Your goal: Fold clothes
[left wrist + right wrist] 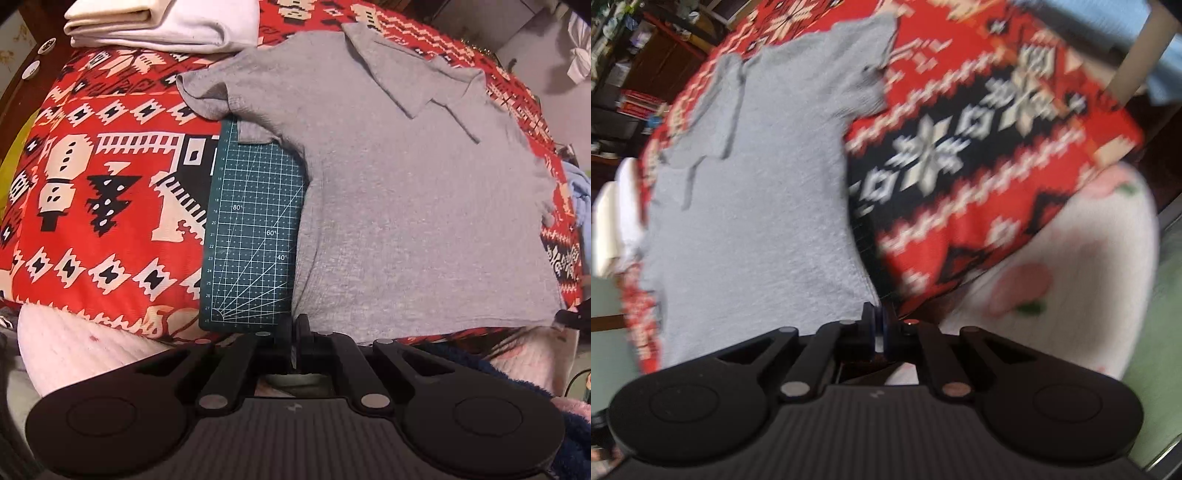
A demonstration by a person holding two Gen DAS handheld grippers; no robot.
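Green mat (251,236) marked 80°, 60°, 40°

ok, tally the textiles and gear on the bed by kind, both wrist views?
Grey polo shirt: 1
Folded white garments, stacked: 2
Light blue cloth: 1
Red patterned blanket: 1
Green cutting mat: 1
Claws, left claw and right claw: 2
Total: 8

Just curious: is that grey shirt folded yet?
Not yet. The grey shirt lies spread flat, both sleeves out, collar showing.
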